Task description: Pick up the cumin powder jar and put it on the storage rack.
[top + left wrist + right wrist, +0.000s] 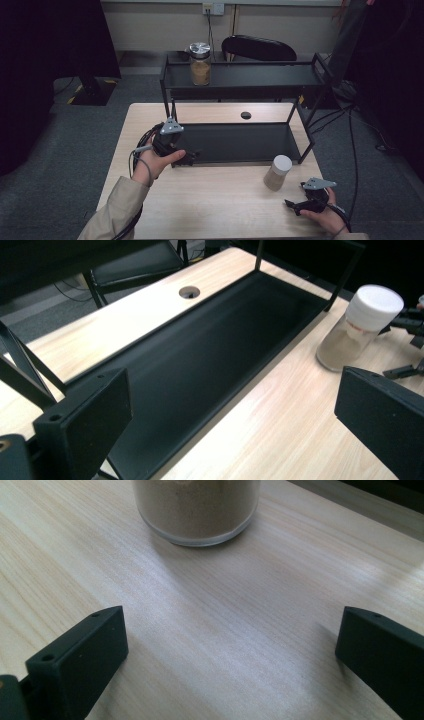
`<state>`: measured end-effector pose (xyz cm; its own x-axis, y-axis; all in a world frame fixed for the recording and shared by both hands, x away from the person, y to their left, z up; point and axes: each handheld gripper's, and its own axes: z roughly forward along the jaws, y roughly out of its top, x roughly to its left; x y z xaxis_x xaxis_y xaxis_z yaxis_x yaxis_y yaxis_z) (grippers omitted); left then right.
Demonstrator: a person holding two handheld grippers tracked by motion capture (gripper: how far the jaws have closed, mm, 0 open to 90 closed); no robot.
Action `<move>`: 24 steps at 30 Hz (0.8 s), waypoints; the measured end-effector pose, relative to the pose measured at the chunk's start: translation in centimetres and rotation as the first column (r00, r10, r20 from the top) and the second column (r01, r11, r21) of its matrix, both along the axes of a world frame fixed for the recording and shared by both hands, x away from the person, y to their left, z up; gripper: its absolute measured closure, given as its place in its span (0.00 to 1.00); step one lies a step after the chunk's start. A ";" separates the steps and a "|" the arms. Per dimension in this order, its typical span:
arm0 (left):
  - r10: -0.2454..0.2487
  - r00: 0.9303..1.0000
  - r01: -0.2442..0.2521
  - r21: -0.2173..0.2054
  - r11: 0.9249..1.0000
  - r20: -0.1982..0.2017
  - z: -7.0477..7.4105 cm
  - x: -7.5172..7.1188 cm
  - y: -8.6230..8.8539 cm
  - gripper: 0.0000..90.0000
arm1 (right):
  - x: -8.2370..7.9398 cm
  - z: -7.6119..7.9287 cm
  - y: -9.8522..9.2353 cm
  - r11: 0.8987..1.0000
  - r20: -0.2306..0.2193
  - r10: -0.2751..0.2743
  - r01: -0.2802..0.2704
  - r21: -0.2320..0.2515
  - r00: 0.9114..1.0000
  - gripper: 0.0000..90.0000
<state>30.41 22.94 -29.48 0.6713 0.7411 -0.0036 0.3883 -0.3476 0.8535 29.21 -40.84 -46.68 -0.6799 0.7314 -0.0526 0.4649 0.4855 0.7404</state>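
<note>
A clear jar of tan powder with a white lid (277, 172) stands on the wooden table (210, 200), just in front of the right end of a black two-tier rack (240, 145). My right gripper (291, 204) lies low on the table to the jar's right, open and pointing at the jar's base (197, 510), with bare wood between its jaws (230, 655). My left gripper (190, 157) is open at the front left corner of the rack's lower tray (200, 365), holding nothing (232, 425). A second jar with a silver lid (200, 64) stands on the top shelf.
A round cable hole (245, 115) is in the table behind the rack. A dark chair (259, 48) stands beyond the table. Cables (350, 140) trail past the table's right edge. Open wood lies between the two hands.
</note>
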 end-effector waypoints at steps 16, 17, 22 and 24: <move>0.014 1.000 -0.014 0.002 1.000 -0.015 -4.5 -2.0 0.7 0.01 | 0.0 0.0 0.0 1.000 0.000 0.000 0.000 0.000 1.000 0.00; 0.016 1.000 -0.016 -0.005 1.000 -0.015 -4.8 -2.1 0.8 0.01 | 0.0 0.0 0.0 1.000 0.000 -0.001 0.001 0.000 1.000 0.00; 0.014 1.000 -0.014 -0.005 1.000 -0.012 -5.7 -2.5 1.2 0.01 | 0.0 0.0 0.0 1.000 0.000 -0.001 0.001 0.000 1.000 0.00; 0.012 1.000 -0.012 -0.011 1.000 -0.015 -6.1 -2.7 1.4 0.01 | 0.0 0.0 0.0 1.000 0.000 -0.001 0.001 0.000 1.000 0.00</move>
<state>27.75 24.32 -35.63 0.6621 0.7491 -0.0217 0.4049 -0.3332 0.8515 29.19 -40.82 -46.68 -0.6792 0.7320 -0.0529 0.4652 0.4852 0.7404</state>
